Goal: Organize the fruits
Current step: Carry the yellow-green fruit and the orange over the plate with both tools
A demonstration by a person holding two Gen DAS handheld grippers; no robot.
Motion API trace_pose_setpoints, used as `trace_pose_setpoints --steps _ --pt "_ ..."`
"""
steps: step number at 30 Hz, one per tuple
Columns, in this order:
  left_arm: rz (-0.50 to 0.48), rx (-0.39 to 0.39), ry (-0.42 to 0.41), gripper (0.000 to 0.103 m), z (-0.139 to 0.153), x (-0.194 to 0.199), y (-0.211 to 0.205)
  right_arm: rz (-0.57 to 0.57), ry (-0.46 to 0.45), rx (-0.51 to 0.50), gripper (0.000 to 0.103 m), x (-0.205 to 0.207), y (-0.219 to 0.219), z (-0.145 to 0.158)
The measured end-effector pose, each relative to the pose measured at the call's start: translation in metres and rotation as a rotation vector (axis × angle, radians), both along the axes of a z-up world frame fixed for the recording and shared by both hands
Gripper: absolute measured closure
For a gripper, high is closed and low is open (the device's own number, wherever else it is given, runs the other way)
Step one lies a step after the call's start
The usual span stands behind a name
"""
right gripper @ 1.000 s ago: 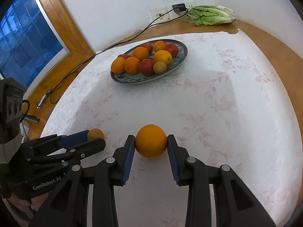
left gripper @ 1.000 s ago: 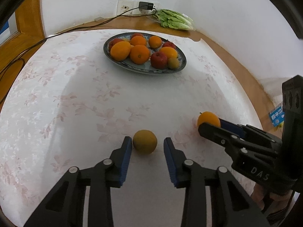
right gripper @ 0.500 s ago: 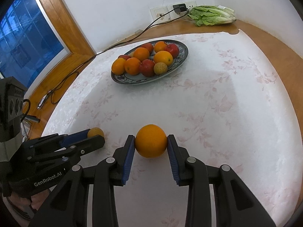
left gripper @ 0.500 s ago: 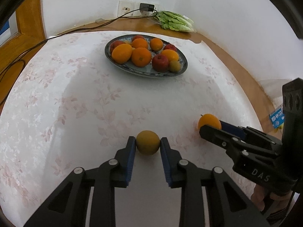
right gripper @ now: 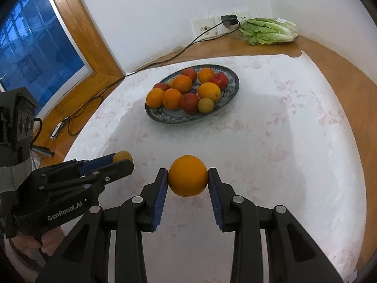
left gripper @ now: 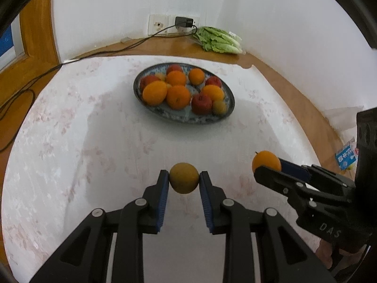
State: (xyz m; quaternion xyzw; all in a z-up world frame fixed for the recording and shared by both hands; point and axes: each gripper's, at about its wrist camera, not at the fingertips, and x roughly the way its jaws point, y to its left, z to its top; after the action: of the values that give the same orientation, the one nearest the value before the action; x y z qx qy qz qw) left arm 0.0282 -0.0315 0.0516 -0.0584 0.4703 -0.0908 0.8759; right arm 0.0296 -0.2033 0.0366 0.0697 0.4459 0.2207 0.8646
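Note:
My left gripper (left gripper: 184, 178) is shut on a small yellow-brown fruit (left gripper: 184, 177) and holds it above the white flowered tablecloth (left gripper: 94, 141). My right gripper (right gripper: 188, 179) is shut on an orange (right gripper: 188, 178), also off the cloth. Each gripper shows in the other's view: the right one with its orange (left gripper: 266, 161) at the right, the left one with its fruit (right gripper: 122, 156) at the left. A blue patterned oval plate (left gripper: 179, 116) ahead holds several oranges, red apples and a yellow fruit; it also shows in the right wrist view (right gripper: 165, 118).
A head of lettuce (left gripper: 219, 41) lies on the wooden ledge by the wall. A charger (left gripper: 184, 21) sits in the wall socket and its black cable (left gripper: 94, 55) runs left along the ledge. A small blue carton (left gripper: 346, 156) is at the right edge.
My left gripper closed on the yellow-brown fruit and lifted it off the cloth. Both grippers rose and moved toward the plate, the right one still holding its orange.

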Motion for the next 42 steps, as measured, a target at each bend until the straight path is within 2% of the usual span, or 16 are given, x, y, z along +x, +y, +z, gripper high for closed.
trace_pose_setpoints --steps 12,20,32,42 --pt "0.009 -0.003 -0.034 0.075 0.012 0.026 -0.001 0.01 -0.022 -0.01 0.068 0.016 0.0 0.016" --pt "0.013 -0.003 -0.034 0.075 0.008 0.049 -0.004 0.005 -0.046 -0.026 0.068 0.04 0.002 0.023" --pt "0.021 -0.009 0.001 0.075 -0.01 0.081 -0.004 -0.01 -0.059 -0.074 0.068 0.08 0.005 0.014" --pt "0.009 -0.005 -0.008 0.075 -0.017 0.094 -0.008 -0.026 -0.067 -0.139 0.068 0.113 0.007 -0.003"
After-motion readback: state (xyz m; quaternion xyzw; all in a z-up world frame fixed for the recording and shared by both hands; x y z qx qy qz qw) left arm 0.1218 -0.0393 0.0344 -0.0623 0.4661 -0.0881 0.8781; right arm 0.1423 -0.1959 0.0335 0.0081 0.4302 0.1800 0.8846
